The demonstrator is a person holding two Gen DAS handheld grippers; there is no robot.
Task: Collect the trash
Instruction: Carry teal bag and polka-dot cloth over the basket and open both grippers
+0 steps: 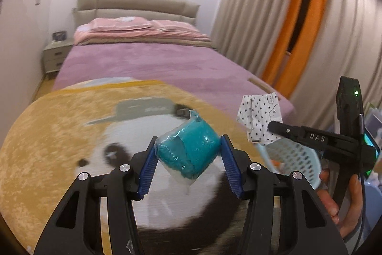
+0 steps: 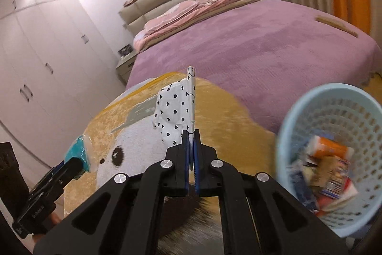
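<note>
My left gripper [image 1: 188, 147] is shut on a teal bundle wrapped in clear plastic [image 1: 191, 149], held up over the round panda rug [image 1: 59, 140]. In the right wrist view the same bundle [image 2: 77, 152] shows at the lower left in that gripper. My right gripper [image 2: 190, 135] is shut on a white wrapper with small black hearts [image 2: 175, 114], which stands up from the jaws. The left wrist view shows this wrapper [image 1: 259, 118] hanging above the pale blue mesh basket [image 1: 296, 159]. The basket [image 2: 298, 111] sits to the right of my right gripper and holds several pieces of trash.
A bed with a purple cover [image 1: 148, 63] lies beyond the rug, with pink bedding at its head. A nightstand [image 1: 53, 56] stands at its left, white wardrobes [image 2: 35, 63] along the left wall, beige and orange curtains [image 1: 286, 28] at the right. A person's hand [image 1: 334, 202] holds the right gripper.
</note>
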